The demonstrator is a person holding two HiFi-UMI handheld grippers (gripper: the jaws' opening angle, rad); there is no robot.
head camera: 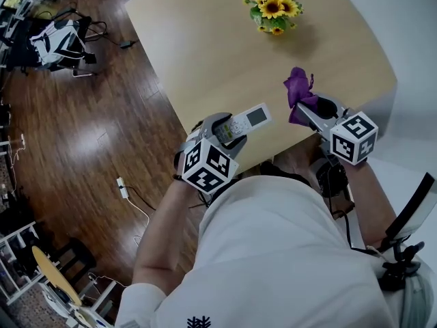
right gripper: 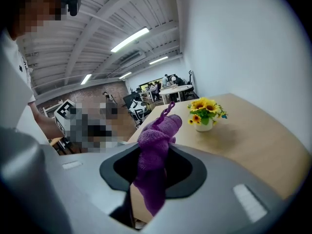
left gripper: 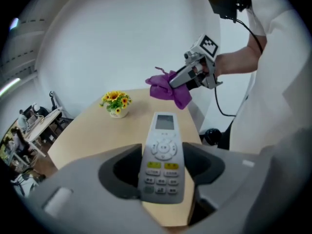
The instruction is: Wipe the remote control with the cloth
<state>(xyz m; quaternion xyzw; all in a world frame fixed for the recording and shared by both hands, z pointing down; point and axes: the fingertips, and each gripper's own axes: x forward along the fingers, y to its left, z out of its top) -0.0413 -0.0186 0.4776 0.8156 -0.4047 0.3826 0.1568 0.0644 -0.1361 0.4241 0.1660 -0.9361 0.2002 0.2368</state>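
A white remote control [head camera: 248, 120] with a small screen and yellow buttons is held above the table's near edge, my left gripper [head camera: 229, 137] shut on its lower end. In the left gripper view the remote control [left gripper: 161, 155] sticks out between the jaws, buttons up. My right gripper [head camera: 308, 110] is shut on a purple cloth [head camera: 298, 91], which bunches above the jaws and hangs below them. The cloth [right gripper: 155, 155] fills the jaw gap in the right gripper view. The cloth [left gripper: 169, 90] hangs a short way to the right of the remote, apart from it.
A light wooden table [head camera: 205, 53] carries a small pot of yellow sunflowers [head camera: 273, 7] at its far side. Dark wooden floor [head camera: 82, 128] lies to the left with cables and a power strip [head camera: 122, 187]. A person's white shirt [head camera: 287, 251] fills the lower part of the head view.
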